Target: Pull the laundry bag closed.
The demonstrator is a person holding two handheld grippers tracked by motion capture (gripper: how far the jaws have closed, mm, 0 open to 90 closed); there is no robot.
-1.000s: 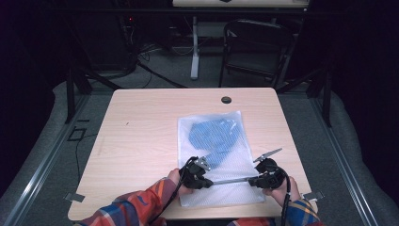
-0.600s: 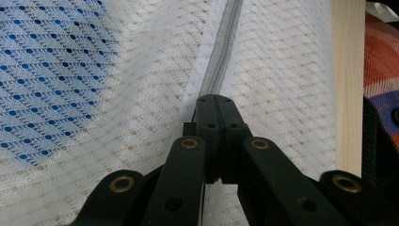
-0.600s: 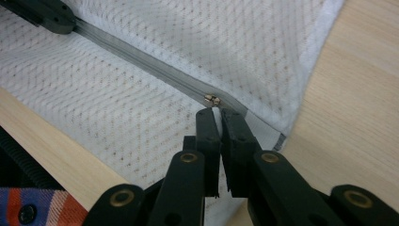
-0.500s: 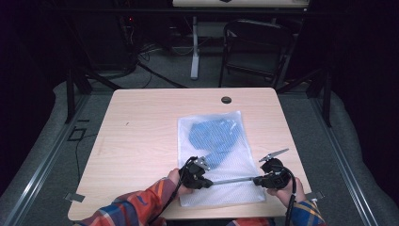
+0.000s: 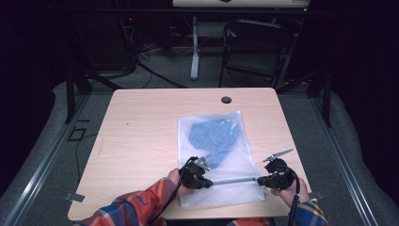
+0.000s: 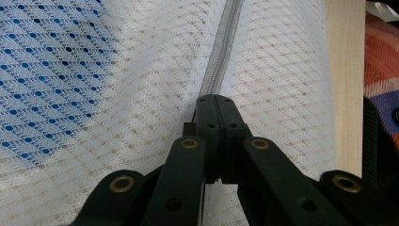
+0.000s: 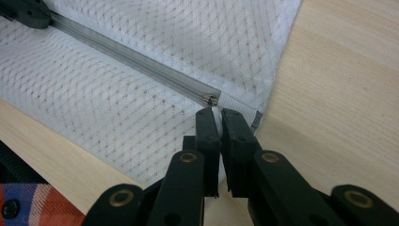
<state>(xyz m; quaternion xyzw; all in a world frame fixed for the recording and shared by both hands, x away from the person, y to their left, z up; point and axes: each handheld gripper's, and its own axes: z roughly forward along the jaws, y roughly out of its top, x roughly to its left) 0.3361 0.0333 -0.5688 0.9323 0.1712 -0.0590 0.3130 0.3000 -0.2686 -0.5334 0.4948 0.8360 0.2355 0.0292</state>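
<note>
At the near edge of the worktop [image 5: 141, 127], two plaid sleeves [image 5: 136, 209] come in from below, each hand holding a tool. The left tool [image 5: 207, 181] sits on the near left part of a white mesh bag [image 5: 221, 188]; in the left gripper view its jaws are pressed together on the grey zip [image 6: 219, 61] where the zip meets them, mesh bunched to either side. The right tool [image 5: 259, 180] is at the bag's near right corner; in the right gripper view its jaws stand nearly closed, pinching a white tab of the bag's edge just short of the zip's metal end [image 7: 211, 100]. The zip [image 5: 235, 180] runs straight between the two tools, parallel to the near edge.

The bag lies flat right of centre, reaching from near the front edge toward the middle. Inside its far half a blue cloth [image 5: 216, 136] shows through the mesh. Farther back a dark round hole [image 5: 226, 100] sits near the far edge. Beyond the worktop stand a black chair [image 5: 256, 47] and a white post [image 5: 194, 52] on a cable-strewn floor.
</note>
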